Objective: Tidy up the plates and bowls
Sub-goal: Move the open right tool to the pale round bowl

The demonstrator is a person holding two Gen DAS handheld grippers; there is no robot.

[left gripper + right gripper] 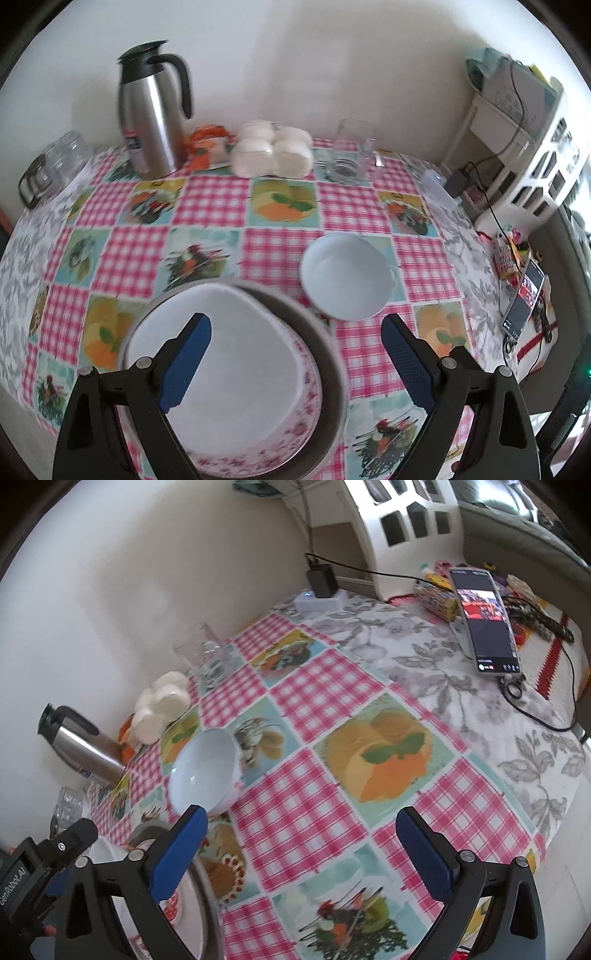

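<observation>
- White ceramic dominates the near edge of the table [465, 258]: a rounded-triangular plate [236, 369] with a pink floral rim lies nested on a wider, round grey plate [325, 350], so that part of the stacking looks done.
- Left to do, by my reading: the small white bowl [345, 275] stands alone on the cloth, just beyond the stack and toward the table's right side, not yet on top of it.
- Both jaws of the left gripper [295, 362] are spread wide and hold nothing; it hangs over the plates, one blue pad above the floral plate.
- Likewise the right gripper [301, 853] has its jaws spread and empty, with the bowl [203, 771] just ahead of its left finger.
- Smooth and glossy, the bowl is deep with a thin rim; it probably needs a pinch on the wall.
- Slick-looking oilcloth covers the table, pink gingham squares alternating with printed fruit panels, over a grey leaf-patterned cloth at the sides.
- Along the far edge, by the wall, stand a brushed steel flask [151, 110] with a black handle, a pack of white foam cups [273, 151] and a clear glass jug [351, 151].
- Near the right edge a phone [484, 624] lies lit, its cable trailing off.
</observation>
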